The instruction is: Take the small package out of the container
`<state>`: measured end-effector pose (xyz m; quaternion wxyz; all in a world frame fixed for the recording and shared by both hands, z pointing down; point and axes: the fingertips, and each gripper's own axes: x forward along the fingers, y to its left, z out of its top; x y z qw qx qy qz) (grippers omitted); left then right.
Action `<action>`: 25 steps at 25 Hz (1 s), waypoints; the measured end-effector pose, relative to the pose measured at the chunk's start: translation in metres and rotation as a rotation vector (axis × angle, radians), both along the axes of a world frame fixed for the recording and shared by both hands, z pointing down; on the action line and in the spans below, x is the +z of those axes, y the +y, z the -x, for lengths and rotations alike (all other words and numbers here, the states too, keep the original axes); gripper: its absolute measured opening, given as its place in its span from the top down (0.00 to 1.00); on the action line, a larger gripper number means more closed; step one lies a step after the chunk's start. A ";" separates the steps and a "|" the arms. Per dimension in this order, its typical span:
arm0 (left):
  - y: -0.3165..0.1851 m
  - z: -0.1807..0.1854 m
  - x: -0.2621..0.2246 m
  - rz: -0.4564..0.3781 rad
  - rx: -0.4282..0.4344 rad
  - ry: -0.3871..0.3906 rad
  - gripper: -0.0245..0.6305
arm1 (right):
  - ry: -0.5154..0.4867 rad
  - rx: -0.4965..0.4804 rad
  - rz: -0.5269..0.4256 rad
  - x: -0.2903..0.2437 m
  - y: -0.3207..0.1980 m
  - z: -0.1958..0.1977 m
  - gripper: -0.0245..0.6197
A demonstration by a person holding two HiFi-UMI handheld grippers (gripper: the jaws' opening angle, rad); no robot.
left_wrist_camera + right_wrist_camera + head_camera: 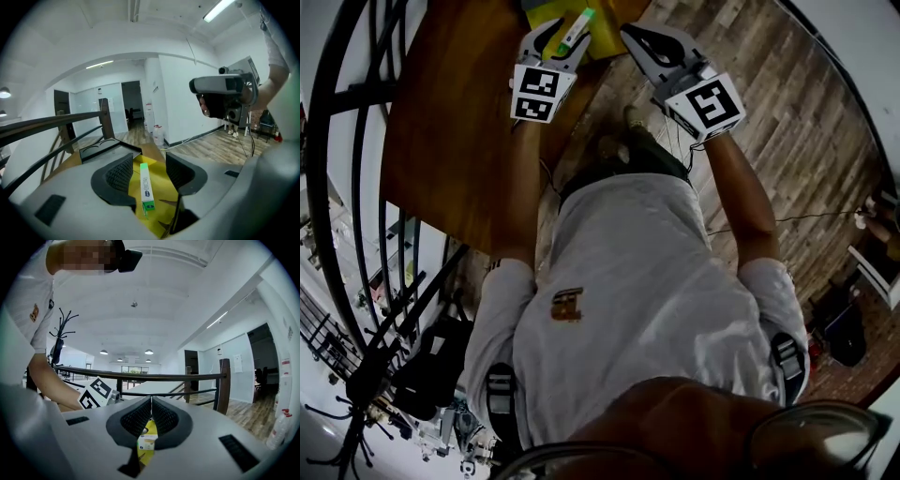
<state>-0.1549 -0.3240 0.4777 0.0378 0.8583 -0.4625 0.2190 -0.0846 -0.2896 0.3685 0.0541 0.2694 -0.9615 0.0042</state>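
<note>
Small package, one slim white box with green ends, lies on the single yellow container at the tabletop's far edge. A black railing curves along the left. The left tool stands with jaws wide apart on either side of the package, pads not touching it. A black tray-like thing sits just beyond. The right tool has its jaws closed on the container's edge. Plank floor lies to the right.
</note>
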 end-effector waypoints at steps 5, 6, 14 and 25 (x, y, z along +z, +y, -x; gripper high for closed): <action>-0.029 -0.006 0.037 0.117 0.006 -0.088 0.60 | -0.014 -0.047 0.000 0.005 -0.024 0.000 0.91; -0.034 -0.007 0.044 0.141 0.009 -0.107 0.59 | -0.016 -0.054 0.004 0.006 -0.028 -0.001 0.91; -0.060 -0.015 0.090 0.317 0.009 -0.216 0.59 | -0.001 -0.104 0.036 0.021 -0.062 -0.016 0.91; -0.069 -0.018 0.106 0.394 -0.010 -0.257 0.76 | -0.001 -0.161 0.063 0.036 -0.091 -0.028 0.91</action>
